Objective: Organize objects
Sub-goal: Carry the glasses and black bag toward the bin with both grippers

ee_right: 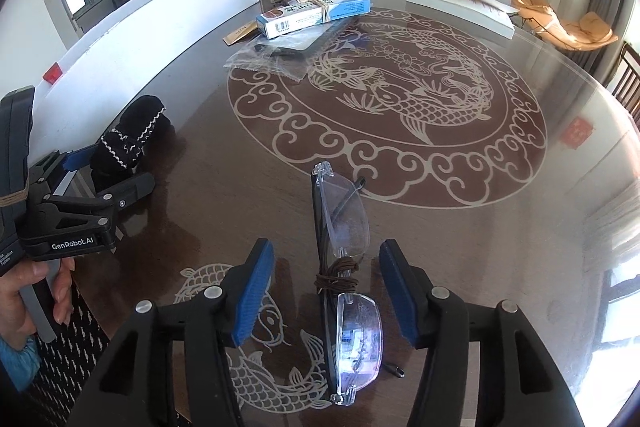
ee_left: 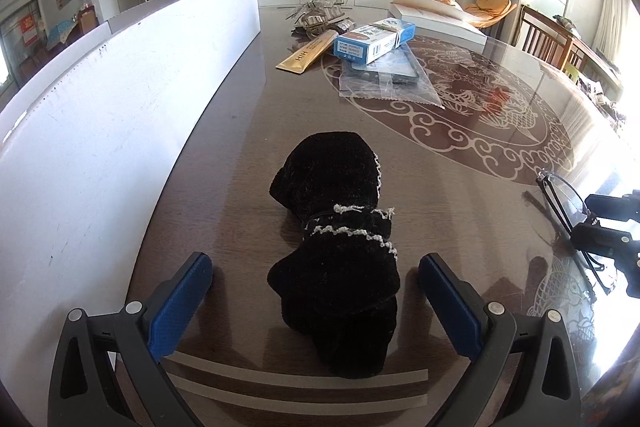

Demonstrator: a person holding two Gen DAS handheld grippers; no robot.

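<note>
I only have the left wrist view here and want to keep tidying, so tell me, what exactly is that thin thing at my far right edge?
Observer: A folded pair of glasses, lying on the table with brown cord wound round the middle.
Operator: Is the right gripper clamped on them?
Observer: No. The right gripper has its pads either side, apart from the glasses.
Operator: Can you see who holds my gripper?
Observer: A hand grips the left gripper's handle; its jaws stand open around the black cloth pouch.
</note>
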